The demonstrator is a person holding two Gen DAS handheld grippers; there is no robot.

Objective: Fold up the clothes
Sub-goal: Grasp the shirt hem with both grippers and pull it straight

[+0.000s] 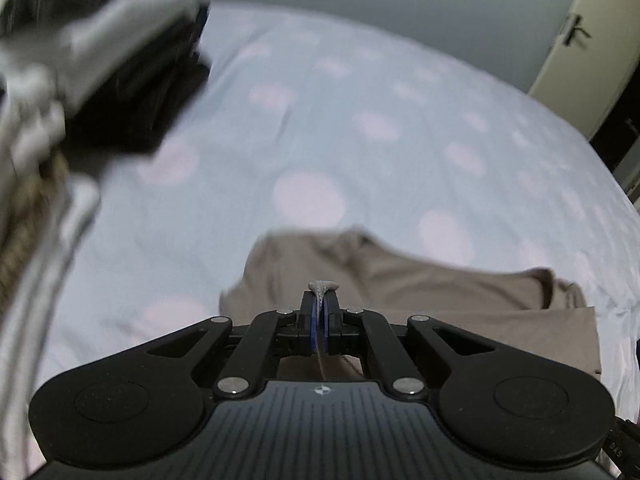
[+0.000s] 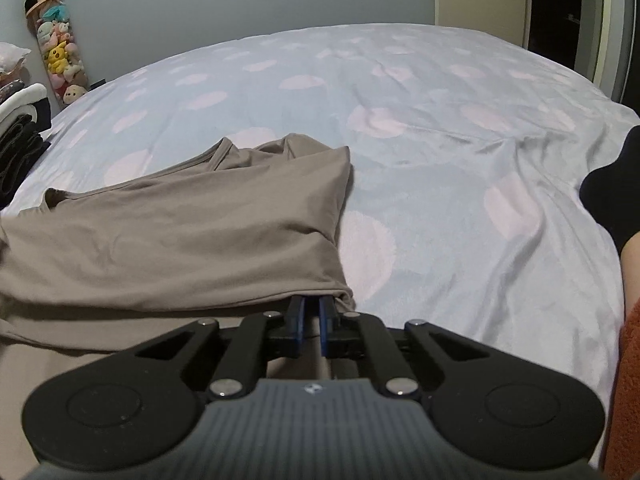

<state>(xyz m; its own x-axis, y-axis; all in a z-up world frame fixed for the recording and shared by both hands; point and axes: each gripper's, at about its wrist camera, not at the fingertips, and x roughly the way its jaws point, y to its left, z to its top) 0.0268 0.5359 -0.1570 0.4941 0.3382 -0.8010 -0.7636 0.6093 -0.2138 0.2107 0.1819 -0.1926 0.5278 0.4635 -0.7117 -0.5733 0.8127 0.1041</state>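
Your left gripper [image 1: 320, 300] is clenched on a small pinch of the beige garment [image 2: 168, 232]; the cloth tip sticks out above the blue pads [image 1: 314, 320]. Your right gripper [image 2: 312, 312] sits at the near hem of the same garment, close to its right corner. A thin gap shows between its pads [image 2: 325, 326] and the tips go under the hem fold, so I cannot tell from the view if cloth is really caught, but the fingers are almost fully closed.

The garment lies on the near-left part of the bed [image 2: 440, 128], folded over, with its right edge running away from you and the neck opening at the far end. To the right and beyond it the dotted cover is free, only some wrinkles. On the left a stack of folded clothes [image 1: 120, 64] stands near the bed edge, approx. well apart from the garment. A dark sock and leg [image 2: 612, 196] rest at the right side of the bed
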